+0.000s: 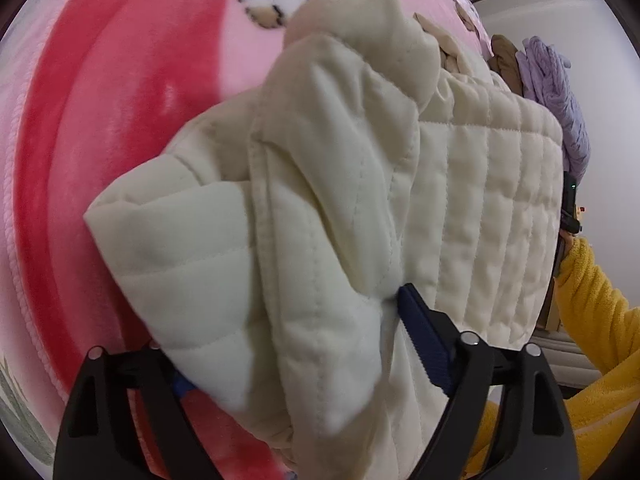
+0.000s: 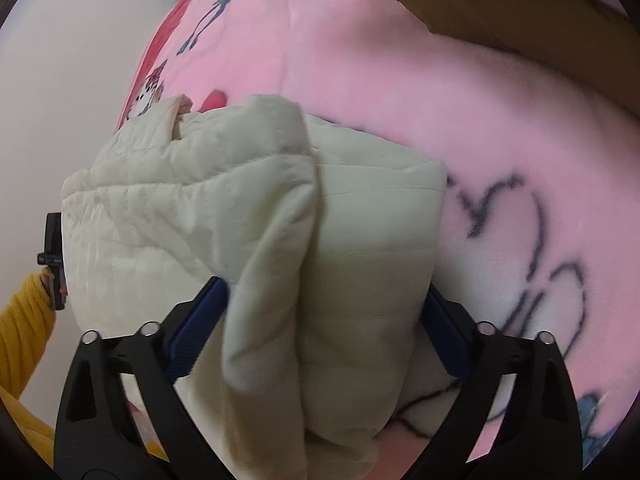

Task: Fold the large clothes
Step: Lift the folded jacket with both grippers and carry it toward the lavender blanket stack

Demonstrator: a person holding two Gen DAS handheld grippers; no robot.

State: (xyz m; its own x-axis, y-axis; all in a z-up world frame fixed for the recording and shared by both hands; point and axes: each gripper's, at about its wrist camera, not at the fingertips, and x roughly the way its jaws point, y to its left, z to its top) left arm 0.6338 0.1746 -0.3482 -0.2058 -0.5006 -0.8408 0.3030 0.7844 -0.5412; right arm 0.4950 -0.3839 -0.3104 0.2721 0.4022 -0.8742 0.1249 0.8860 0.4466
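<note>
Covering nearly all of both views, one pink blanket (image 1: 132, 92) with a red band and printed cartoon figures is the largest thing and serves as the surface. On it lies one cream quilted jacket (image 1: 460, 208), folded into a thick bundle whose layers overlap; in the right wrist view the same jacket (image 2: 208, 216) fills the middle and lower frame. Two more garments sit at the blanket's far edge in the left wrist view: one lilac knitted piece (image 1: 556, 92) and one brown piece (image 1: 506, 60) just beside it. A mustard-brown cloth (image 2: 520, 16) crosses the top right of the right wrist view; whether it is that same brown piece cannot be told. One yellow fleece sleeve (image 1: 596, 296) shows on the right of the left view.

Two grippers are at work. The left gripper (image 1: 288, 340) has its jaws spread wide with a thick fold of the jacket between them; its blue right finger (image 1: 420, 328) presses into the fabric, while the left finger is mostly hidden under the cloth. The right gripper (image 2: 320, 336) likewise stands wide, straddling a bunched jacket fold, both blue pads (image 2: 200, 324) lying against its sides. Whether either pair truly clamps the padding or merely brackets it cannot be told.
</note>
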